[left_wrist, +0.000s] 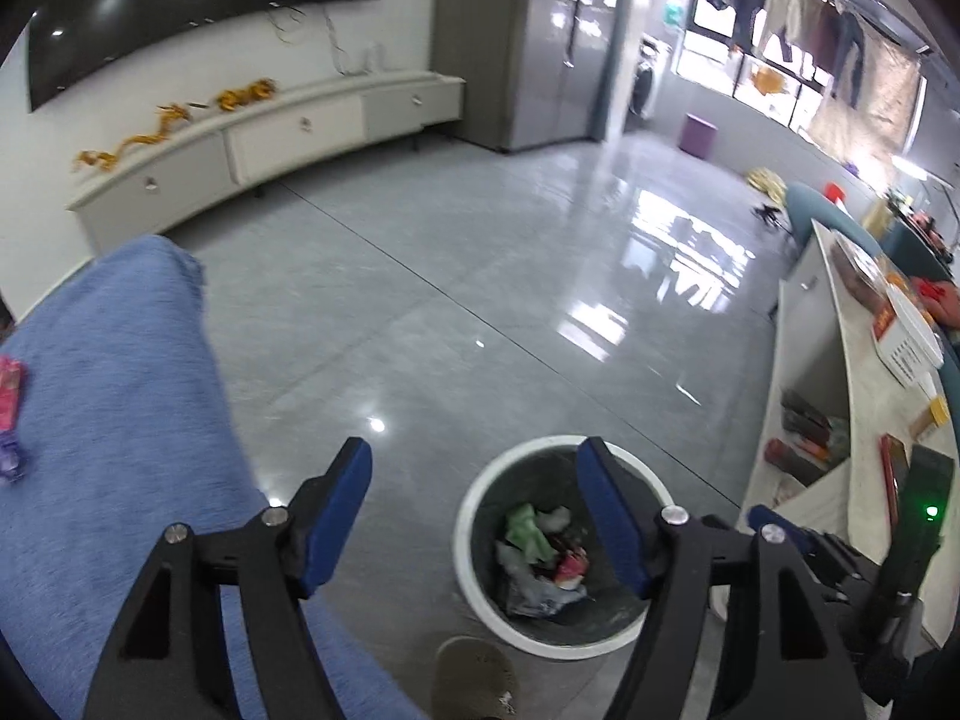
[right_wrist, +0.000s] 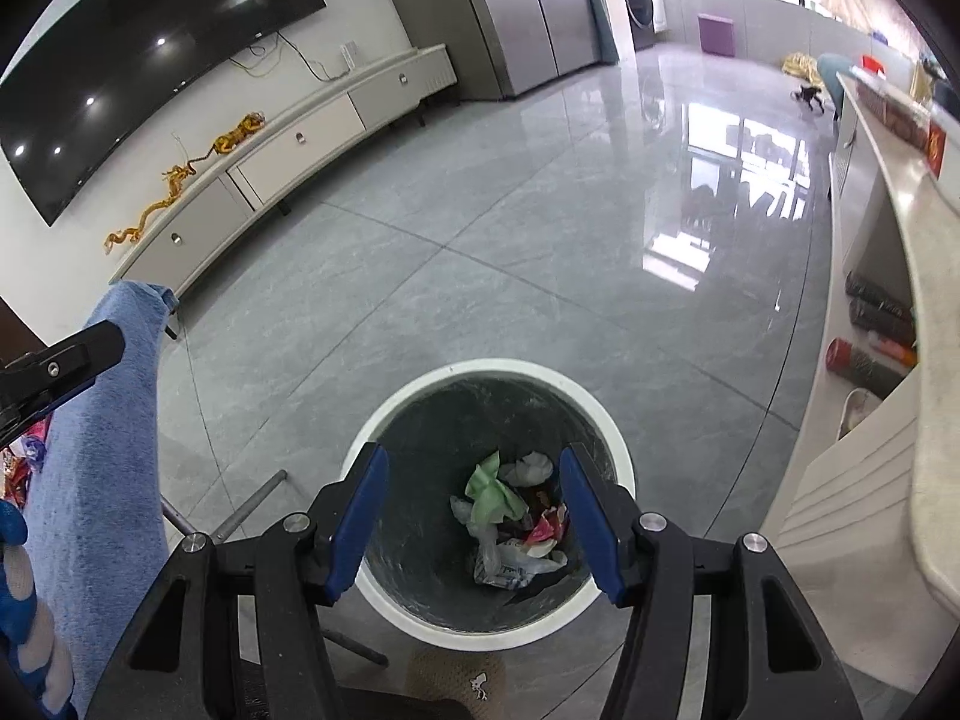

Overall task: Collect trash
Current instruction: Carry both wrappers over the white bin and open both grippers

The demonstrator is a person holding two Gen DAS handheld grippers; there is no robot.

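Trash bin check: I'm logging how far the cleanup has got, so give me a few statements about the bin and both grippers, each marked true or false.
1. The trash bin already holds crumpled wrappers, among them a green piece. True.
2. The right gripper is shut on a wrapper. False: its jaws are open with nothing between them, above the bin.
3. The left gripper is open and carries nothing. True.
4. The bin lies tipped over on the floor. False: it stands upright on the grey tiles.
5. A pink wrapper lies on the blue cloth. True.
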